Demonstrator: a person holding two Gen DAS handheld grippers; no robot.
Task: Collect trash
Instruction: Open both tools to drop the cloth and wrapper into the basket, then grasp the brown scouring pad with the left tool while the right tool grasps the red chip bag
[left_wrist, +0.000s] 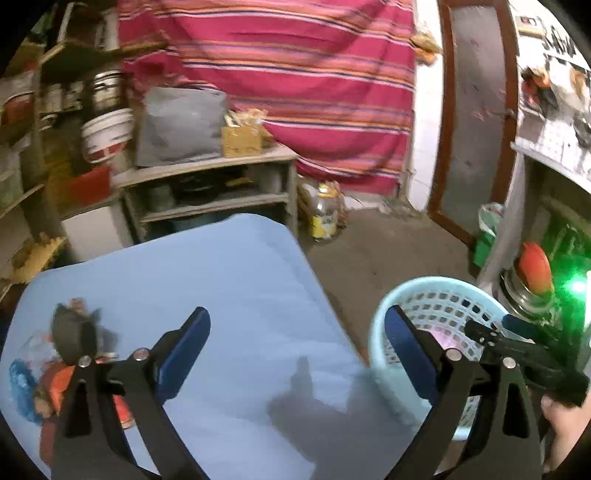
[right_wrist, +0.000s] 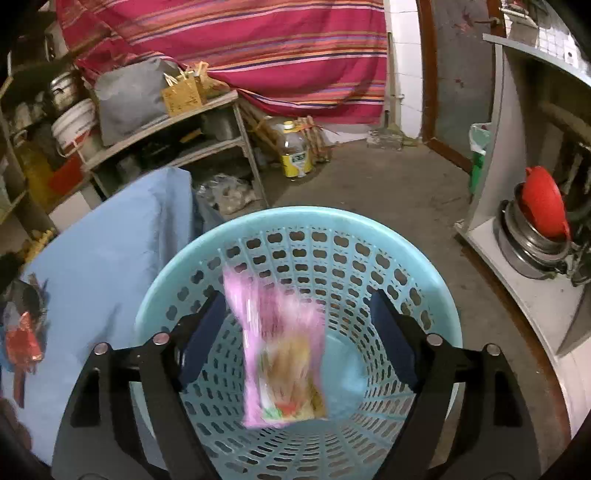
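Over the pale blue perforated basket (right_wrist: 295, 236) the right gripper (right_wrist: 295, 332) is held pointing steeply down, its jaws standing wide apart with nothing pressed between the pads. A pink snack wrapper (right_wrist: 280, 354) is seen between the jaws, motion-blurred and clear of both pads, inside the ring of the basket's rim; it is judged to be dropping into the basket, so the release appears to have been made from a good place. For the step to be done well, the gripper is best kept centred above the opening until the wrapper has settled, since a light wrapper can be caught by a finger or drift toward the rim.

From the left wrist view, the left gripper (left_wrist: 297, 343) is likewise seen with its jaws spread and empty, hovering above the blue cloth-covered surface (left_wrist: 229, 280), with the basket just beside the cloth's edge. More trash is left on the cloth: a dark crumpled piece (left_wrist: 72, 332), an orange-red wrapper (left_wrist: 62, 384) and a blue scrap (left_wrist: 22, 391), heaped together near the left border of that view. These are judged to be the next things to collect. Thin crumpled foil should be approached low and pinched across a raised fold, so that the cloth beneath is not gathered along with it
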